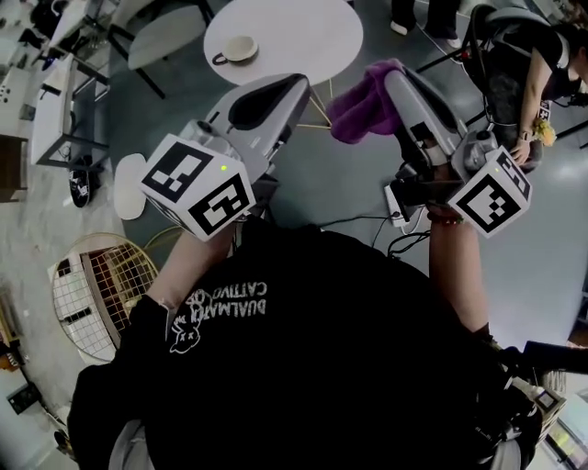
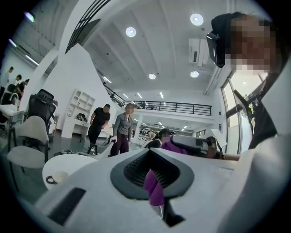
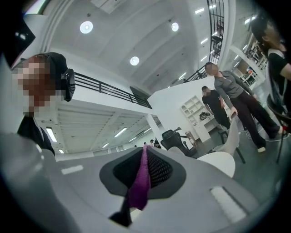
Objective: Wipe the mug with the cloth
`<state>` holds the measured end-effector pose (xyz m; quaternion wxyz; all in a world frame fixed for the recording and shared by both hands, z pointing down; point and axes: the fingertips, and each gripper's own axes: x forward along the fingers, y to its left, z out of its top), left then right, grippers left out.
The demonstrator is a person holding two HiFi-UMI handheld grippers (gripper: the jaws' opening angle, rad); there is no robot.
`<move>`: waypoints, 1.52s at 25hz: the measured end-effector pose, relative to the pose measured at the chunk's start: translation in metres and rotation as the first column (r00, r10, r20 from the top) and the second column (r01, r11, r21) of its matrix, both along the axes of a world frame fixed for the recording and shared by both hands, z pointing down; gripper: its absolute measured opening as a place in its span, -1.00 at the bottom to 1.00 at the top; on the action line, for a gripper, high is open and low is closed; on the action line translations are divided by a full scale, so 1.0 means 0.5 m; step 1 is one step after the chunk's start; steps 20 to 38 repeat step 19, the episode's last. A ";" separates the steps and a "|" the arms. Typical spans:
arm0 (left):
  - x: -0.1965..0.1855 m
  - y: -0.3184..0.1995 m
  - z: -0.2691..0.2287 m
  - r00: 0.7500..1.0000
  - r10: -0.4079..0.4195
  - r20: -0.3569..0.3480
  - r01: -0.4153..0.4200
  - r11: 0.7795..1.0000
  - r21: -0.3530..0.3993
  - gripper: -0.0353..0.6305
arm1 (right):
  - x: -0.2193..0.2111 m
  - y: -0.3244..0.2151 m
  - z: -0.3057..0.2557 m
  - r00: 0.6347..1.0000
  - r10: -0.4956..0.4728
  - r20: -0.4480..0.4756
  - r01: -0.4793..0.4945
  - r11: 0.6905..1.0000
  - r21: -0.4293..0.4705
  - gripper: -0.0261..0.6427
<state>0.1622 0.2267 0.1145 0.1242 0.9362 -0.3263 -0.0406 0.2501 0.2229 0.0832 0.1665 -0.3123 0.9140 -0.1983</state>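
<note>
A cream mug (image 1: 241,49) sits near the left edge of a round white table (image 1: 303,23), well beyond both grippers; it also shows in the left gripper view (image 2: 57,176). My right gripper (image 1: 395,81) is shut on a purple cloth (image 1: 363,106), which bunches out to the left of its jaws. In the right gripper view a strip of the cloth (image 3: 141,179) is pinched between the jaws. My left gripper (image 1: 287,87) is shut and holds nothing. Both grippers are raised in front of my chest and point toward the table.
A white wire chair (image 1: 96,285) stands at lower left. A power strip (image 1: 393,204) with cables lies on the grey floor. A person (image 1: 524,64) sits at upper right; two people (image 2: 111,127) stand beyond the table, with chairs (image 2: 29,136) around.
</note>
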 end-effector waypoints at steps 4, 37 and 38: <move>-0.015 0.017 0.024 1.000 -0.014 0.006 0.014 1.000 -0.013 -0.89 | -0.007 0.013 0.014 1.000 -0.001 -0.028 0.002 1.000 0.022 -0.83; -0.053 0.017 0.053 0.999 -0.053 0.001 0.053 0.999 -0.009 -0.89 | -0.047 0.007 0.063 0.997 -0.033 -0.075 0.034 0.999 0.009 -0.83; -0.053 0.017 0.053 0.999 -0.053 0.001 0.053 0.999 -0.009 -0.89 | -0.047 0.007 0.063 0.997 -0.033 -0.075 0.034 0.999 0.009 -0.83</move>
